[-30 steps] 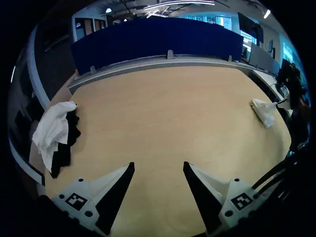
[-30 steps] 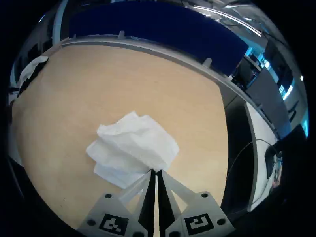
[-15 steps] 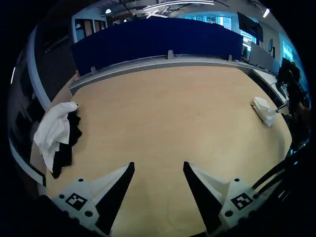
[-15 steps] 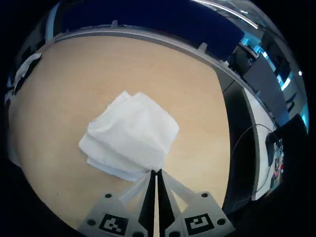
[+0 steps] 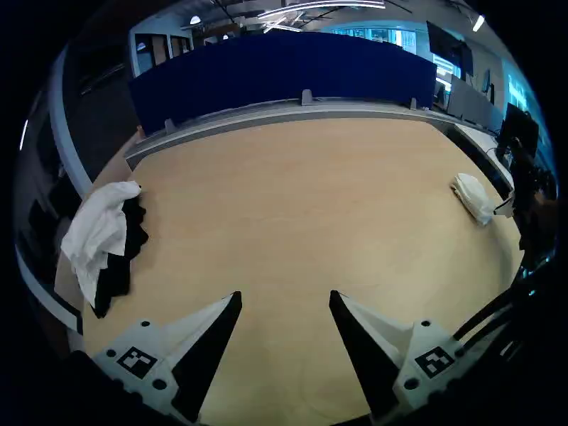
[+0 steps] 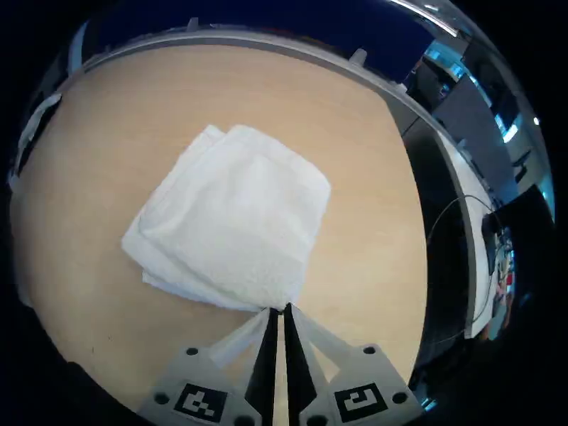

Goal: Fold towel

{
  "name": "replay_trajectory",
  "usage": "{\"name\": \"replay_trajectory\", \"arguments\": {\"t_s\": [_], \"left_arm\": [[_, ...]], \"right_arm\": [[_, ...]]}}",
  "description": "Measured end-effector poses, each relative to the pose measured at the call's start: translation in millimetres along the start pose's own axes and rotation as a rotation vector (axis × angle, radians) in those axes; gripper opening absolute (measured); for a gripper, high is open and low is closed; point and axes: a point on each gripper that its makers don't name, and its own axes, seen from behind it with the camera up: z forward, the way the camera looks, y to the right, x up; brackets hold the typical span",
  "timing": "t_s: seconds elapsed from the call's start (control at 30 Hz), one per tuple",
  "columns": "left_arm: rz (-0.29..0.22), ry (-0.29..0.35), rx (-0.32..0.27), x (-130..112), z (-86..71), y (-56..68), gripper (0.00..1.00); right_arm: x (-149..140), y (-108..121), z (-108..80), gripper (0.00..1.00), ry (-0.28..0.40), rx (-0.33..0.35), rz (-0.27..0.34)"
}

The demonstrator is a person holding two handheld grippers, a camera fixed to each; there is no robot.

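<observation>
Towel (image 6: 234, 220): bunched second ago, now flat folded stack on table (image 6: 106, 142), near its right edge. Right gripper (image 6: 279, 312): fingers together, pinching towel's near corner. Left gripper (image 5: 284, 295): fingers apart, idle over table. Fold looks near done; release likely next.

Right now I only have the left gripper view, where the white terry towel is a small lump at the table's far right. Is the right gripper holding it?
Observer: Yes. The right gripper is shut on the near corner of the white terry towel.
Operator: Is it folded?
Observer: It lies flat as a folded rectangle, with stacked layer edges showing along its left side.
Operator: Is it overhanging the edge?
Observer: No, bare pale wooden table shows all around it.
</observation>
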Motion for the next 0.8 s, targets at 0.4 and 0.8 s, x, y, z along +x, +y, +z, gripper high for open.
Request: {"name": "replay_trajectory", "arguments": {"t_s": [0.4,0.8], "left_arm": [[-0.001,0.001,-0.002,-1,-1.0,-0.3,0.91],[0.005,0.003,-0.012,3,0.3,1.6,0.91]], "right_arm": [[-5,0,-1.7,0.43,0.016,-0.018,0.041],[-3,-4,-14.4,0.68,0.044,0.008,0.049]]}}
